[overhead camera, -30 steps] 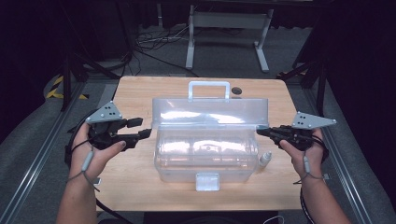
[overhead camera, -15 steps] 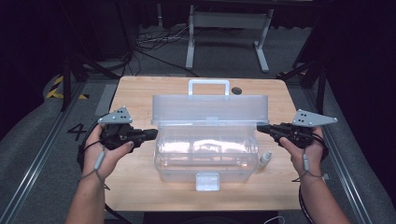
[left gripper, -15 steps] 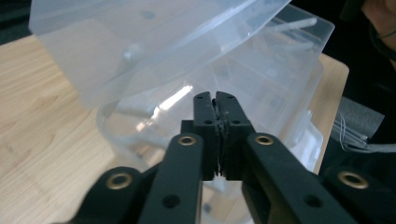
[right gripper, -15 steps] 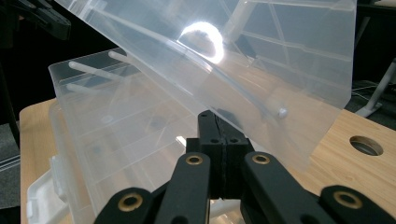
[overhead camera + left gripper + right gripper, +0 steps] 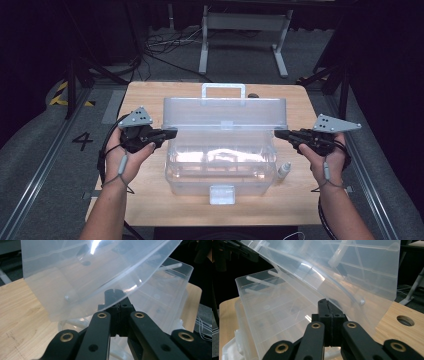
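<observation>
Holding two grippers at a clear plastic box (image 5: 220,165) that sits mid-table, its latch tab facing me. Item: lid (image 5: 225,114), clear, raised on its rear hinge and standing roughly upright over the back of the box, white handle (image 5: 223,90) at its top. Item: my left gripper (image 5: 172,133), in my left hand (image 5: 125,157), jaws just closed and now pressed together on the lid's left edge; in the left gripper view the tips (image 5: 115,293) meet right at the curved rim of the lid (image 5: 82,275), with the plastic passing across them. Item: my right gripper (image 5: 277,134), in my right hand (image 5: 325,155), jaws pressed together at the lid's right edge; in the right gripper view the tips (image 5: 326,302) sit against the lower rim of the lid (image 5: 352,272), the open box (image 5: 274,315) spread out to the left behind them. Whether the rim truly lies between the right pads, I cannot tell. Item: small white dropper bottle (image 5: 284,170), upright on the table (image 5: 150,100) just beside the box's right front corner, clear of my right hand. Item: round hole (image 5: 404,320) in the wooden tabletop, seen past the lid in the right gripper view. Item: a grey three-cornered plate on top of each gripper.
</observation>
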Tool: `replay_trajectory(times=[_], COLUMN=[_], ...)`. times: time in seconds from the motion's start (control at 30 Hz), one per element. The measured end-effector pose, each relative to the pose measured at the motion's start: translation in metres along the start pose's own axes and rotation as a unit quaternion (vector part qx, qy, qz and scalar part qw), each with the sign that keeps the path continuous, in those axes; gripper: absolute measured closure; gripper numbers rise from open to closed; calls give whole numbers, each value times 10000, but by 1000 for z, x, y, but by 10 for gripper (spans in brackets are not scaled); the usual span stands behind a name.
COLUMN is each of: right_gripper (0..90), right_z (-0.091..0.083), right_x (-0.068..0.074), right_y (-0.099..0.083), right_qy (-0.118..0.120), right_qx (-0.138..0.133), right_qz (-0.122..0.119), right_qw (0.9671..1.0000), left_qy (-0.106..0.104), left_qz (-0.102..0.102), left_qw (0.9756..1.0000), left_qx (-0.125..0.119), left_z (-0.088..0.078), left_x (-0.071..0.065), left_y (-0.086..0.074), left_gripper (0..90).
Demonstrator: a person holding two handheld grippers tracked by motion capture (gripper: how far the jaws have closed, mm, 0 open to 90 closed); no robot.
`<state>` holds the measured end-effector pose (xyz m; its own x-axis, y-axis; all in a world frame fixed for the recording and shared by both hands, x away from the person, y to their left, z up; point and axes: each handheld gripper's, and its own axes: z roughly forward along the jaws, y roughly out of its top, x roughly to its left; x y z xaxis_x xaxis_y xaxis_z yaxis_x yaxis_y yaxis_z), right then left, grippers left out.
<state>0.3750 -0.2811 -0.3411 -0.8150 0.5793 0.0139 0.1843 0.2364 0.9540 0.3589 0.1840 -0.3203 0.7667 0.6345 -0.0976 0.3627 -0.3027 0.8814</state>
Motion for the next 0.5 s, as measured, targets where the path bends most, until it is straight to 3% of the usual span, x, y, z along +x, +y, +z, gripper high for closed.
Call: replay_trajectory(times=[0.23, 0.4, 0.5], right_gripper=[900, 900, 900], right_z=[2, 5, 6], right_x=[-1, -3, -5], right_y=[3, 7, 10], right_qy=[-45, -73, -117], right_qx=[-21, -66, -73], right_qz=[-16, 17, 28], right_qw=[10000, 10000, 9999], left_qy=[87, 406, 367], left_qz=[-25, 129, 94], left_qw=[9999, 9991, 9992], left_qx=[-86, -53, -87], left_z=[1, 4, 4], left_x=[3, 6, 8], left_y=[4, 7, 9], left_gripper=[896, 896, 896])
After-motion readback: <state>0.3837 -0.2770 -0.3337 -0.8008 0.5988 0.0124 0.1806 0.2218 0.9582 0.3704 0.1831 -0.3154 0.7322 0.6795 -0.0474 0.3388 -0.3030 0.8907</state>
